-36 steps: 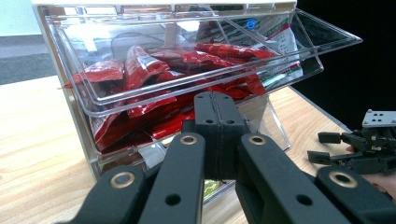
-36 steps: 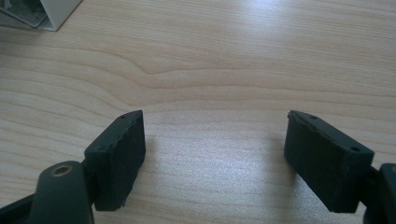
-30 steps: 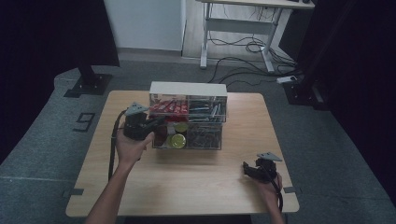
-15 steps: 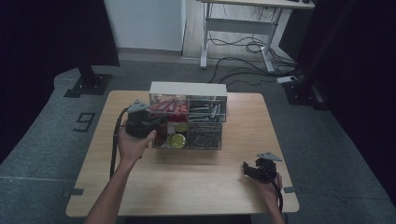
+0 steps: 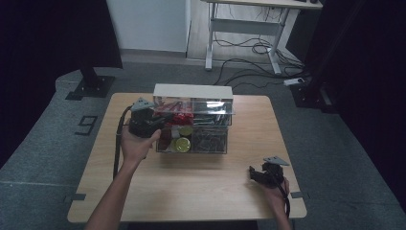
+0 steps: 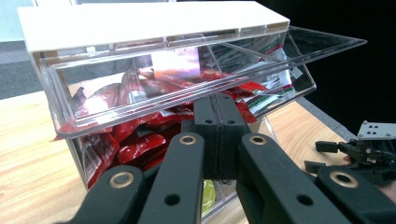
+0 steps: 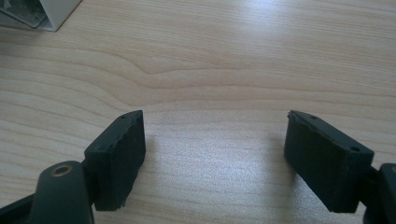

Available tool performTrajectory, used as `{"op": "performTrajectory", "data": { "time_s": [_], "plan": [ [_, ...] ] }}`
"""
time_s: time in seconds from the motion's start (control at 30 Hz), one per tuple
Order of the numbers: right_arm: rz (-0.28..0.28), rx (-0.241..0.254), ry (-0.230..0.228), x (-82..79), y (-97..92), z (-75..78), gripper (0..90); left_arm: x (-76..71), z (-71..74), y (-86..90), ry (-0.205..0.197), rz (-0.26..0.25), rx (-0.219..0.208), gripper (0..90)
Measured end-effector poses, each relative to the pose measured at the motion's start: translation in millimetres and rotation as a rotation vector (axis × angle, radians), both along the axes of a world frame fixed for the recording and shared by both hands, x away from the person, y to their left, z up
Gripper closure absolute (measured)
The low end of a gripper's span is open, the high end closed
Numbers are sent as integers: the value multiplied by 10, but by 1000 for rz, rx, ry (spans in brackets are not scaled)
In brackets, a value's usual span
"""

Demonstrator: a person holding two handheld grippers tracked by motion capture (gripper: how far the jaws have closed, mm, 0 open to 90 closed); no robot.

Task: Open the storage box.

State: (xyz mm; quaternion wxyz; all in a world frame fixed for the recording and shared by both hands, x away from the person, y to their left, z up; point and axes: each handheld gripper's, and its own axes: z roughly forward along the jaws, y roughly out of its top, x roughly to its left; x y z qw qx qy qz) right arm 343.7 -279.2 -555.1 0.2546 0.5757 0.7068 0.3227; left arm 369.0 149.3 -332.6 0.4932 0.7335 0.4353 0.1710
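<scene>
1. We see the left tongs [image 5: 160,125] at about nine o'clock on the surface [image 5: 191,191], pressed up against the left end of the clear box [image 5: 194,124].
2. In the left gripper view the left tongs [image 6: 217,112] are fully closed, their two black jaws flat together with no gap; we cannot make out anything pinched between them.
3. Their tips sit just under the tilted clear lid [image 6: 187,88] and touch the front wall of the upper bin, which is packed with red packets [image 6: 135,135].
4. The box stands at about twelve o'clock, toward the far edge of the surface, with a white top [image 5: 191,90] along its back.
5. Its lower part, in the high view, holds a yellow round thing [image 5: 182,143] at the left and a heap of dark metal bits [image 5: 208,139] at the right; what those bits are is too small to tell.
6. A cable [image 5: 116,148] hangs from the left tongs down along the forearm.
7. The right tongs [image 5: 253,173] rest at about four o'clock, near the front right corner, well apart from the box.
8. In the right gripper view the right tongs [image 7: 215,154] stand wide open over bare wood, with nothing between the jaws.
9. A corner of the box [image 7: 42,11] shows at eleven o'clock in that view.
</scene>
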Motion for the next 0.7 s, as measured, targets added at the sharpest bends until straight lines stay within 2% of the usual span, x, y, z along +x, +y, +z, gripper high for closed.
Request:
{"op": "performTrajectory", "data": {
  "time_s": [0.6,0.7],
  "plan": [
    [-8,-4,-1,-2,-1,1,212,50,130,-43,-14,14,10,898],
    [-23,0,-8,-12,-2,4,258,61,147,-42,-19,14,16,898]
  ]
}}
